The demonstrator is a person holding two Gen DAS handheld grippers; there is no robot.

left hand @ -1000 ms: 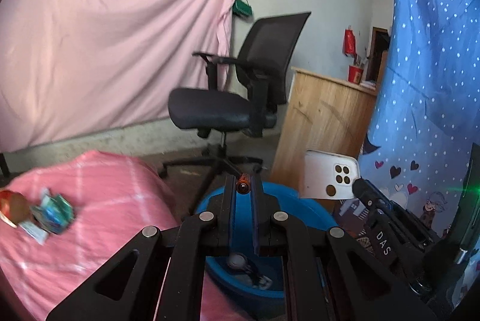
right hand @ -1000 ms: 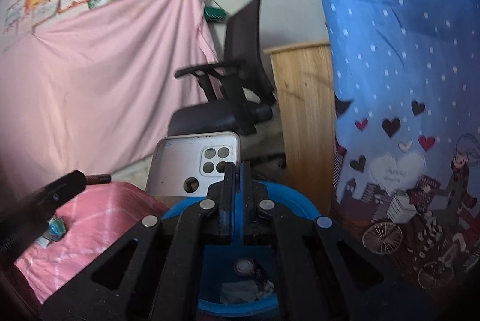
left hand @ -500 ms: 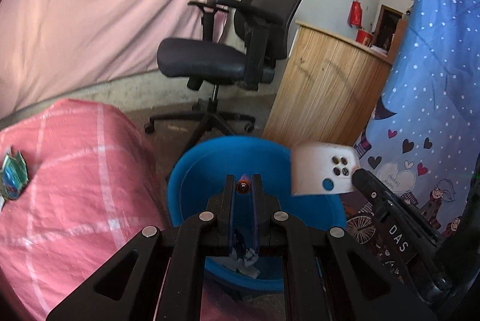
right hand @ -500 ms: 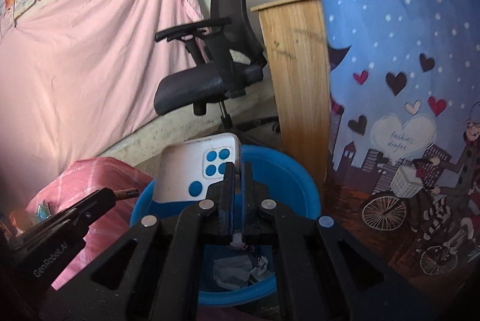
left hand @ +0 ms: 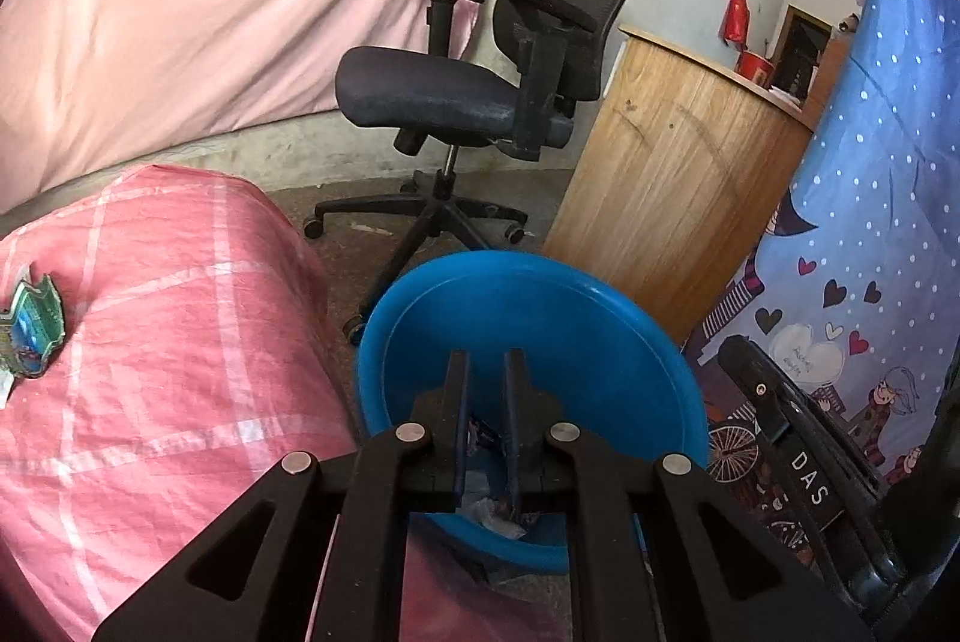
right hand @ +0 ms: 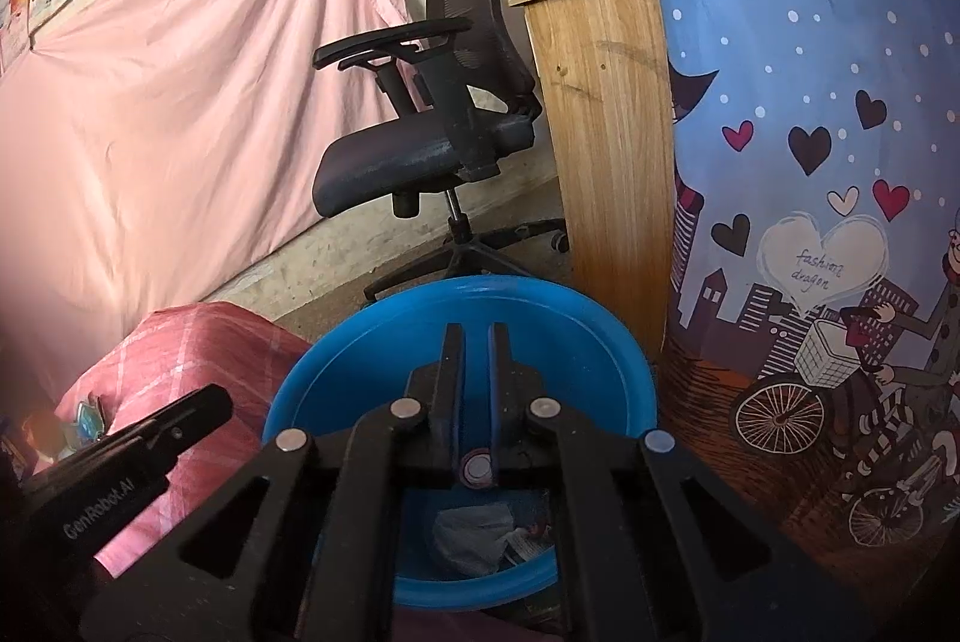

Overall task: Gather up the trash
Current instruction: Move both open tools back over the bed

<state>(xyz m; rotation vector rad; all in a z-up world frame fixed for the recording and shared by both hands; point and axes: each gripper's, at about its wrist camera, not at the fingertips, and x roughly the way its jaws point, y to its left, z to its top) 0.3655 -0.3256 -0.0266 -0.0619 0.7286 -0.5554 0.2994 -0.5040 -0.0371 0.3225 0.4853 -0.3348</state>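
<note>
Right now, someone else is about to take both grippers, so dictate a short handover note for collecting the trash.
Left gripper: jaws slightly apart, nothing between them, over the blue basin.
Right gripper: same, slightly apart and empty, over the basin.
Basin sits on the floor beside the pink sack, in front of the office chair.
Done: crumpled trash lies in the bottom of the basin.
Left: a green wrapper lies on top of the sack, at the left edge of the left wrist view. Probably fetch that next and drop it in the basin.
</note>
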